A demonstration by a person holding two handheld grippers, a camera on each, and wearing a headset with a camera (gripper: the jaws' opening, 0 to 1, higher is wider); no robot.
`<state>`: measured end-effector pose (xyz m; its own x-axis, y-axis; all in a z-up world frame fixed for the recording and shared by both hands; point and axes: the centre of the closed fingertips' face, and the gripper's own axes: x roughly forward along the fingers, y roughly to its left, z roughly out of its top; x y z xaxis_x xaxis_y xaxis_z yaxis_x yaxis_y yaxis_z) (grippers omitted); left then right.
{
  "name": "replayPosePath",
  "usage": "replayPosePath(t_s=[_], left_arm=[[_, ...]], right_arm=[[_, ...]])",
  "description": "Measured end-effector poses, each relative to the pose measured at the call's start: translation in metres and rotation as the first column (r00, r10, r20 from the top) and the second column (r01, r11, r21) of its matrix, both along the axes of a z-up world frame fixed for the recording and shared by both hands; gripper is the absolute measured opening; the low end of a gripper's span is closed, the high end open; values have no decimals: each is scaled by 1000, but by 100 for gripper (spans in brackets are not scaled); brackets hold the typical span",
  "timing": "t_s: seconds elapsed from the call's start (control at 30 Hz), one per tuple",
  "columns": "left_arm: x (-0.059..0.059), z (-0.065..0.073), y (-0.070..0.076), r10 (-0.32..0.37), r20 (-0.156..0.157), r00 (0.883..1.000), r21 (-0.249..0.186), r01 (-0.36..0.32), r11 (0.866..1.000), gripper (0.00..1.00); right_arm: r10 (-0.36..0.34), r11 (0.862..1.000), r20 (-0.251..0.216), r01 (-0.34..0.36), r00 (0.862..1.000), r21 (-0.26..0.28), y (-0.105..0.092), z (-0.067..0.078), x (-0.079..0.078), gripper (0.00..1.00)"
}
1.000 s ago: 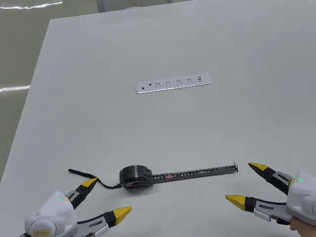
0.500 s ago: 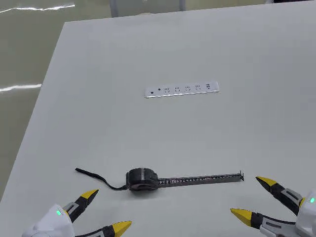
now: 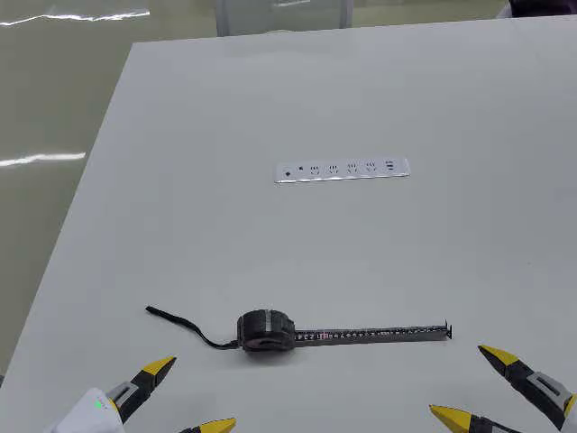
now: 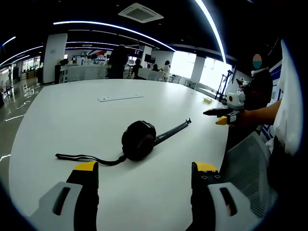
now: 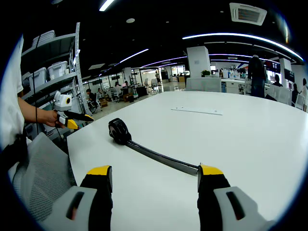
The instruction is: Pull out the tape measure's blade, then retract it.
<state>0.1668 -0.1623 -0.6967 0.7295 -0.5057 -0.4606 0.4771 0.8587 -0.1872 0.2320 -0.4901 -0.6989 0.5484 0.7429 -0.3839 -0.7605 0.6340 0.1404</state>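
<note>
One tape measure (image 3: 265,330), scale illegible, left claw (image 4: 146,166) agape, right claw (image 5: 155,170) agape

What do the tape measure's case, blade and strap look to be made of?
The case is dark and mostly matte, likely plastic or rubber-coated. The blade is a thin dark strip with printed marks, lying straight, so probably coated steel. The strap is a limp black band curving loosely, likely fabric.

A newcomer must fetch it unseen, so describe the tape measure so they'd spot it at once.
On the large white table, look near the front edge, short of the flat white power strip. The round black tape measure lies there, dark blade extended one way, thin black strap trailing the other; its neighbour is flat and white.
</note>
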Motion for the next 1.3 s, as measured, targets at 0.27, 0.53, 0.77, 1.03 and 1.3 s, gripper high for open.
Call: replayPosePath(t_s=[0.27, 0.53, 0.77, 1.03, 1.3], left_arm=[[-11, 0, 3, 15, 13, 1000, -14, -15, 1000, 78], [-21, 1, 5, 46, 18, 999, -31, -46, 998, 77], [-32, -9, 9, 71, -2, 997, -33, -71, 997, 77], [-29, -5, 13, 91, 2, 996, -26, -91, 995, 77], [-30, -8, 13, 92, -4, 996, -31, -92, 995, 76]], right_arm=[[-23, 999, 8, 23, 1000, 34, -3, -2, -15, 73], [-44, 998, 15, 43, 999, 55, -8, 1, -24, 73], [-48, 997, 16, 47, 999, 59, -10, 1, -27, 73], [-52, 997, 18, 51, 998, 60, -11, 3, -21, 72], [-46, 997, 12, 45, 999, 58, -10, 0, -21, 72]])
